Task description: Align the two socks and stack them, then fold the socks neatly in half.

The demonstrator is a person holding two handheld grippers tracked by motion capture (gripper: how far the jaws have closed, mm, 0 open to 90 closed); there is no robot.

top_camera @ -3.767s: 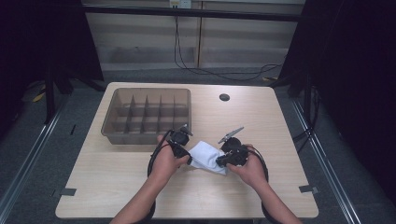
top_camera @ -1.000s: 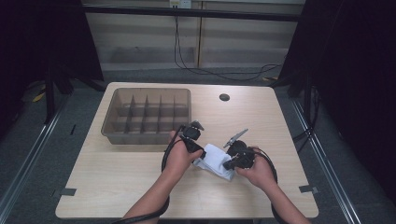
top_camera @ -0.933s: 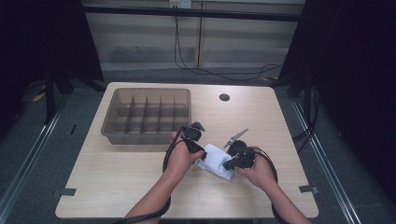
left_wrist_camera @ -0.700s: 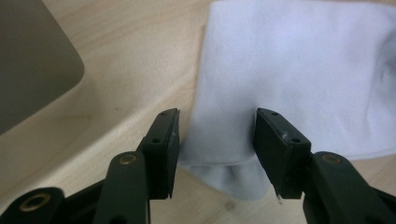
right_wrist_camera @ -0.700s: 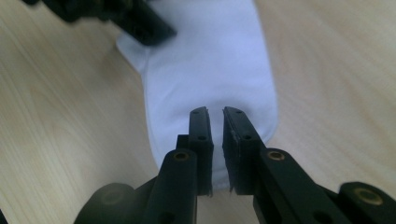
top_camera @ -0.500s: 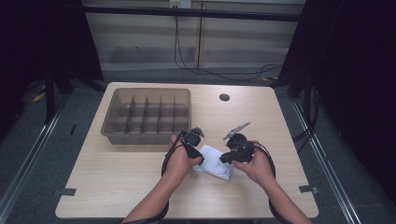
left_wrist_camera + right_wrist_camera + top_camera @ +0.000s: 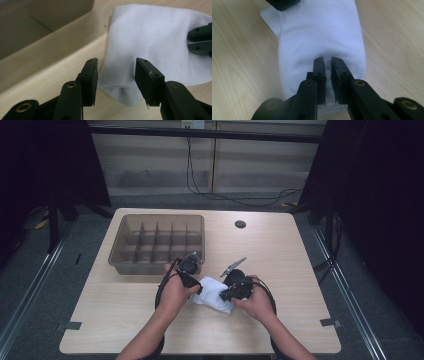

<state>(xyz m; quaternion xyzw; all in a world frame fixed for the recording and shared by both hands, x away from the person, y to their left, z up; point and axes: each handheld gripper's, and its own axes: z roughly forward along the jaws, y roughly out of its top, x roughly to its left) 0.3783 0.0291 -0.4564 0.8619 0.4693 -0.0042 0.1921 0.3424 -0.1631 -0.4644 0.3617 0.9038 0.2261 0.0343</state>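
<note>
Fingers of the right gripper [image 7: 327, 62] are pinched on a fold of the white sock [image 7: 216, 291], flat on the bench [image 7: 300, 270] before the divided tray [image 7: 157, 240]; left gripper [image 7: 116, 75] fingers, just closing, straddle its far end unclamped. Folding judged underway; left grip needed next. Both hands were shifted since earlier.

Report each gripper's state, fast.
Left gripper: open, jaws just closing around the white sock, not pressing.
Right gripper: shut on the sock.
</note>
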